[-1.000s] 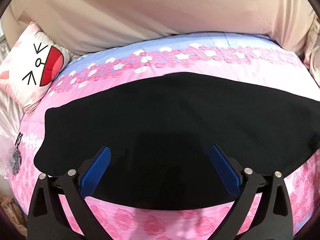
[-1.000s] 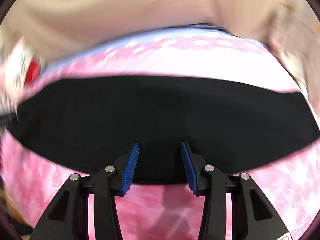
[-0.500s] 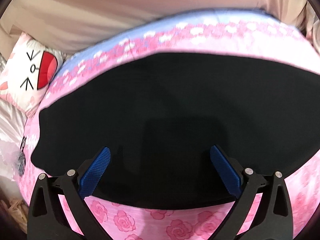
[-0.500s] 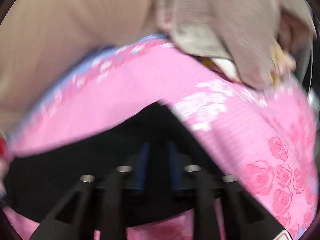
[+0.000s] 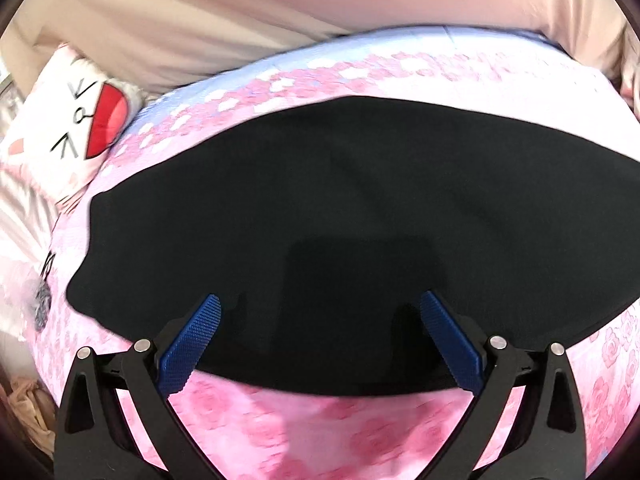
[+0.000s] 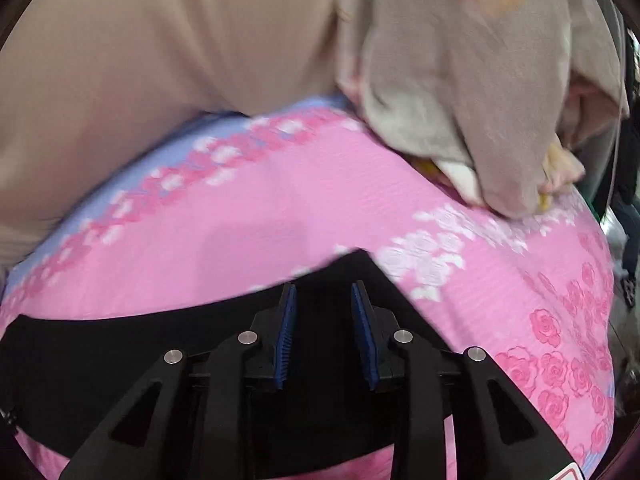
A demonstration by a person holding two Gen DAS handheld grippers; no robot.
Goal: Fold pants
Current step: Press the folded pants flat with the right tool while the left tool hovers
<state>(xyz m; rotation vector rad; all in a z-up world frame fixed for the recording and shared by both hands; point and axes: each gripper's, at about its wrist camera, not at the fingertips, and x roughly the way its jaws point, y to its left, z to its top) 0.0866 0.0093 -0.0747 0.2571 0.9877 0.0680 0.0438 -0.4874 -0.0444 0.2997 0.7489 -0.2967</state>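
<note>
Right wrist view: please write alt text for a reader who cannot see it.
Right tongs, blue pads slightly apart, hover at a corner of the black pants lying flat on a pink rose-print bedspread. A beige crumpled cloth lies beyond.

bed: pink rose-print sheet with a blue band at the far edge | far: beige bedding | far left: white cat-face pillow | far right: crumpled grey-beige cloth

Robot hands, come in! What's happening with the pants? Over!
Left gripper open wide above the pants. Right gripper part open at a pants corner, nothing held. Pants flat on the bedspread. Nothing in the way.
</note>
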